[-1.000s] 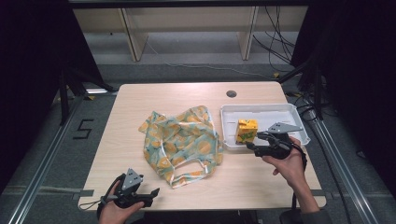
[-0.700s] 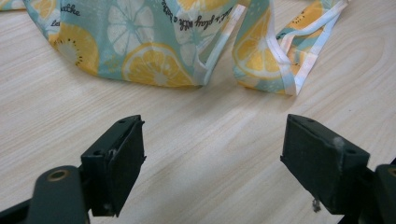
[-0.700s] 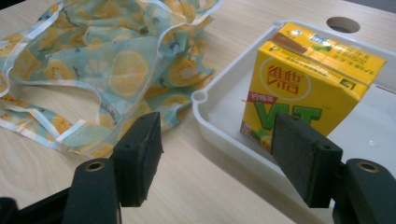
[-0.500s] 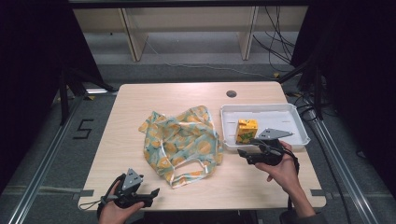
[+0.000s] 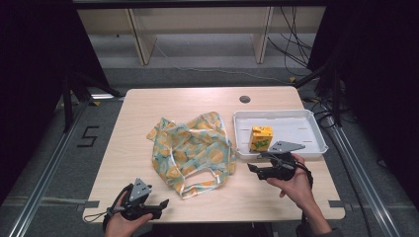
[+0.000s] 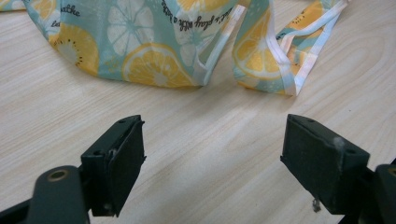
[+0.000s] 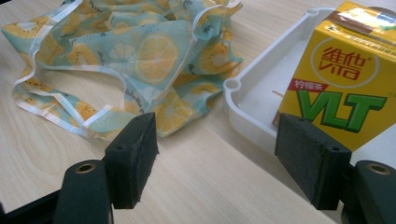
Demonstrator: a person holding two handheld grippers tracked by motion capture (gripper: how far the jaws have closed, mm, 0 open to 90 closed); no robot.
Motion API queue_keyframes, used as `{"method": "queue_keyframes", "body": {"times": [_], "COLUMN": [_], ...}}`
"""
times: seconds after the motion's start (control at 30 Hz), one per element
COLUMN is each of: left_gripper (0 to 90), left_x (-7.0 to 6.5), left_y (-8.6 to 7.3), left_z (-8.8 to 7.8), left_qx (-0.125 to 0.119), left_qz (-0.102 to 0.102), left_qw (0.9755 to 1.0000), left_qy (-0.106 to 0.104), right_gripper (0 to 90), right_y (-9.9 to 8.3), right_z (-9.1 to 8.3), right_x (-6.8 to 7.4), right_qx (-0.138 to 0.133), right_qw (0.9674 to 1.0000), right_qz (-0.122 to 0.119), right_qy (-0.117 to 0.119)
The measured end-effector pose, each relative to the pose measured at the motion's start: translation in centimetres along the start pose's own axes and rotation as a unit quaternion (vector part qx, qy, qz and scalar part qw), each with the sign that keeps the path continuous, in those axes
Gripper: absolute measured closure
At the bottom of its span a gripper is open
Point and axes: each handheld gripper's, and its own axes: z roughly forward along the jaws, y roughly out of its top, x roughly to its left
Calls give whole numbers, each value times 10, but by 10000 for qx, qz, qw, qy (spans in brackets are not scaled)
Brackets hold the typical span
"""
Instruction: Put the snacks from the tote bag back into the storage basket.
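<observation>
A crumpled cloth bag printed with lemon slices on teal lies in the middle of the wooden table. Its white-edged handles point toward the near edge. A yellow drink carton stands in the left end of a white tray. My left gripper is open near the front edge, just short of the bag. My right gripper is open in front of the tray's near left corner, with nothing between its jaws; the carton and bag lie beyond it.
A round cable hole sits near the table's far edge. Metal rails run along both sides of the table, and shelving legs with cables stand behind it. The floor carries a "5" mark.
My right gripper has moved left and toward the near edge, away from the tray's front rim, toward the bag. The left gripper has stayed put.
</observation>
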Motion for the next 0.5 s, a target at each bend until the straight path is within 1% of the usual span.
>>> {"method": "queue_keyframes", "body": {"times": [0.03, 0.07, 0.1, 0.13, 0.17, 0.2, 0.23, 0.27, 0.3, 0.33, 0.37, 0.43, 0.47, 0.5], "left_gripper": [205, 205, 206, 206, 206, 205, 205, 206, 206, 205, 205, 206, 205, 205], "left_x": [1, 1, 0, 0, 0, 1, 1, 1, 1, 0, 0, 0, 0, 0], "left_y": [0, 0, 0, 0, 0, 0, 0, 0, 0, 0, 0, 0, 0, 0], "left_z": [-1, -1, 0, 0, 0, 0, 0, 0, -1, 0, 0, 0, 0, 0], "left_qx": [79, 79, 27, 27, 31, 27, 27, 27, 77, 34, 27, 32, 5, 5], "left_qz": [65, 65, -22, -22, 1, 31, 13, 13, 37, -4, -5, 1, -13, 8], "left_qw": [9999, 9999, 10000, 10000, 10000, 10000, 10000, 10000, 10000, 10000, 10000, 10000, 10000, 10000], "left_qy": [21, 21, 22, 22, 20, 23, 25, 25, 20, 23, 23, 21, -2, 7], "right_gripper": [307, 307, 305, 305, 303, 299, 296, 295, 294, 293, 292, 291, 291, 290], "right_y": [-1, -1, -3, -3, -3, -5, -7, -7, -8, -9, -10, -11, -12, -13], "right_z": [1, 1, 2, 2, 2, 2, 3, 3, 4, 3, 3, 4, 3, 3], "right_x": [0, 0, 1, 1, 2, 3, 5, 4, 6, 7, 5, 6, 7, 7], "right_qx": [-10, -10, -14, -14, 31, 57, -8, 20, 35, 77, 51, 18, 79, 56], "right_qw": [10000, 10000, 9999, 9999, 9999, 9999, 9999, 9998, 9999, 9998, 9997, 9997, 9997, 9998], "right_qz": [-89, -89, -123, -123, -143, -106, -121, -178, -91, -68, -156, -177, -119, -111], "right_qy": [12, 12, 25, 25, 77, 85, 93, 118, 136, 154, 184, 185, 172, 167]}}
